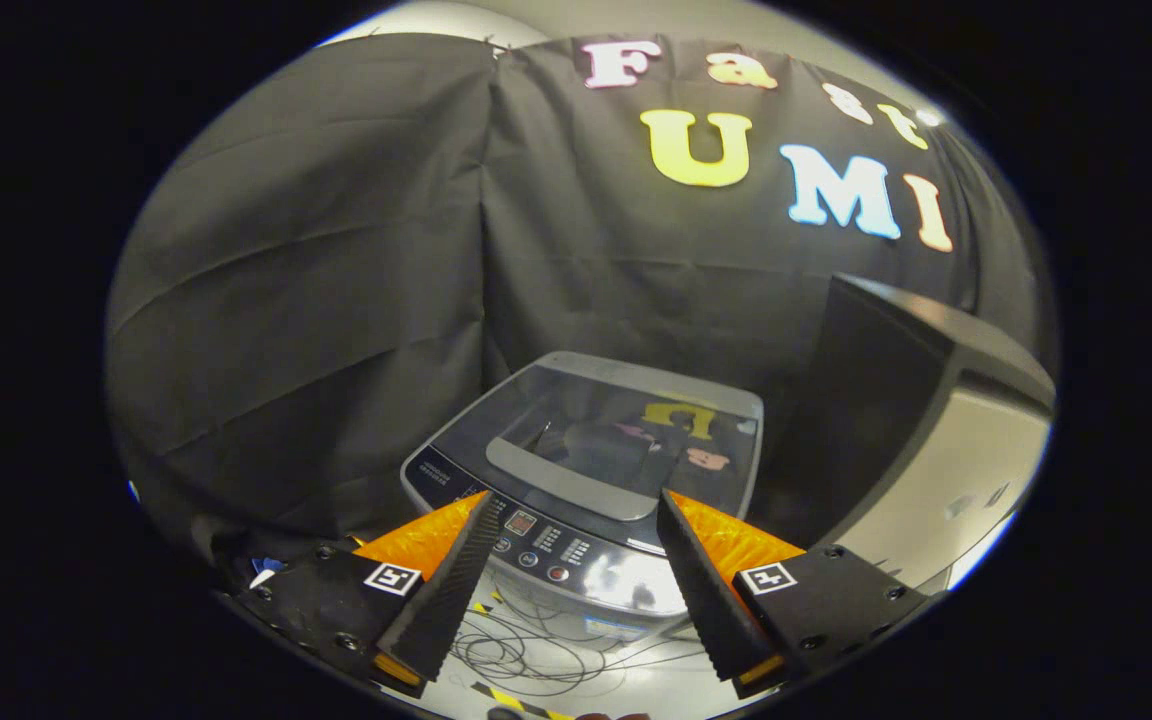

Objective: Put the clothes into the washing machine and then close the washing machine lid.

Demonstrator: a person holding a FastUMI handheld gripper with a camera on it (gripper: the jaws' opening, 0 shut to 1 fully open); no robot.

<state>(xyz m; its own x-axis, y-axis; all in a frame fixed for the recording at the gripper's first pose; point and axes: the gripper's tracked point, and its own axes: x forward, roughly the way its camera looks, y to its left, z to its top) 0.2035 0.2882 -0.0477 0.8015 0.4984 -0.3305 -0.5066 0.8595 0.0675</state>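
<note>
fingers: our gripper point(576, 500) is spread wide, nothing held
washer: washing machine point(586, 470) sits dead ahead at 12 o'clock, just beyond the tips
lid: lid point(606, 440) looks down flat already
clothes: can't spot any

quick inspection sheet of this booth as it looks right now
surface: pale floor under the machine.
job's things: grey top-loading washing machine with its dark glass lid down; clothes: nothing seen.
clutter: large dark and beige box-shaped cabinet beside the machine.
grippers: gripper open, jaws wide apart and empty, control panel just ahead between them.
cables: thin dark cables looped loosely on the floor in front of the machine.
surroundings: black cloth wall behind.
</note>
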